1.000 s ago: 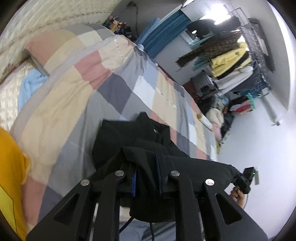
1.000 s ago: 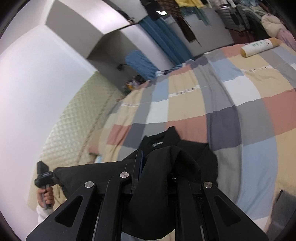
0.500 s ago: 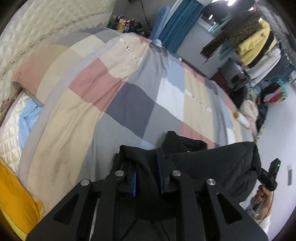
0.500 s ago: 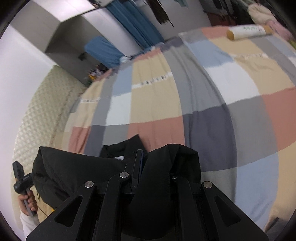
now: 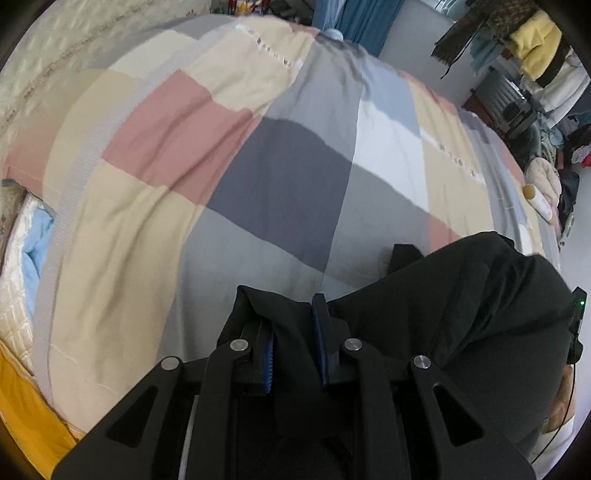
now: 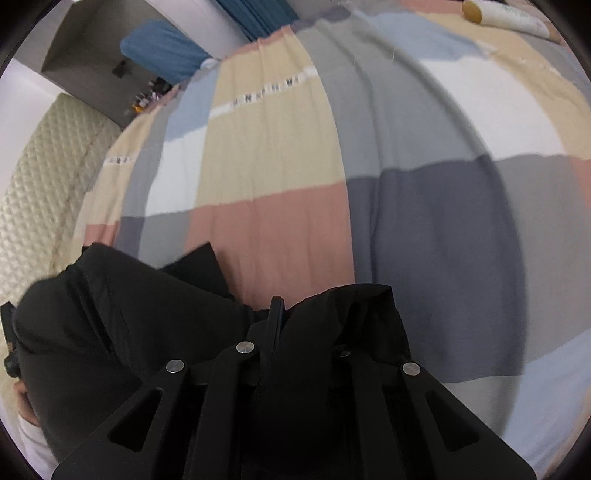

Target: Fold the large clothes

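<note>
Your black garment [image 6: 122, 332] hid the right gripper's far finger and ran off the bottom edge — both views. The cylinder [image 6: 506, 16] at the bedspread's [image 6: 280, 229] far edge was cropped, its print unreadable.

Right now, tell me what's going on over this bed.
A person is folding a black jacket over a bed covered by a patchwork quilt. The left hand-held gripper is clamped on one bunch of the jacket's fabric, and the right hand-held gripper on another. The jacket hangs between them just above the quilt, not yet laid flat.
</note>
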{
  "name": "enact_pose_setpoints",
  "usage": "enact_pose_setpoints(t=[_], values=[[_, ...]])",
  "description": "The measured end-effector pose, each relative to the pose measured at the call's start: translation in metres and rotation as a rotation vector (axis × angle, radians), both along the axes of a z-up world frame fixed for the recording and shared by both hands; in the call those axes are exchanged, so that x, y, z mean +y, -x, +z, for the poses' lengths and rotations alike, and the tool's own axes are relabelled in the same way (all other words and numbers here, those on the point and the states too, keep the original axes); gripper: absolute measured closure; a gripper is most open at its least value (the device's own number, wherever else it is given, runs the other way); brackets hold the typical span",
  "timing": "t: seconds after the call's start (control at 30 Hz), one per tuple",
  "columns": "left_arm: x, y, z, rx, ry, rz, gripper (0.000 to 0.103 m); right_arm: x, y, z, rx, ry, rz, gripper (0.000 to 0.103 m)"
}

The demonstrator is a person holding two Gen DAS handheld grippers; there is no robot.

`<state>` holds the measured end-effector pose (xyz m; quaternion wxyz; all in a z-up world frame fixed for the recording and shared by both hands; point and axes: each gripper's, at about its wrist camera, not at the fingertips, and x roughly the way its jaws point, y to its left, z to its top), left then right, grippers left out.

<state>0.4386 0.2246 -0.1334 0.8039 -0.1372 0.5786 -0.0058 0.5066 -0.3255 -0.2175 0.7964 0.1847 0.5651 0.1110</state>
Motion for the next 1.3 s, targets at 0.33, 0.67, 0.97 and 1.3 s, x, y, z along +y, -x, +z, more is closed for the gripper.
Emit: enact_pose_setpoints(t=[0.33, 0.67, 0.97, 1.3], values=[[0.027, 0.019, 0.013, 0.061, 0.264, 0.069, 0.066, -0.034, 0.013, 0.016, 0.077, -0.228, -0.037, 0.085], [0.03, 0.052, 0.091, -0.131, 0.159, 0.043, 0.022, -0.047, 0.037, 0.12, -0.102, -0.111, 0.012, 0.025], [-0.1, 0.068, 0.104, -0.375, -0.044, -0.148, 0.022, 0.081, 0.081, 0.142, -0.313, -0.01, 0.174, 0.022], [-0.157, 0.059, 0.038, -0.318, -0.19, -0.201, 0.022, 0.146, 0.097, 0.076, -0.352, 0.149, 0.238, 0.022]])
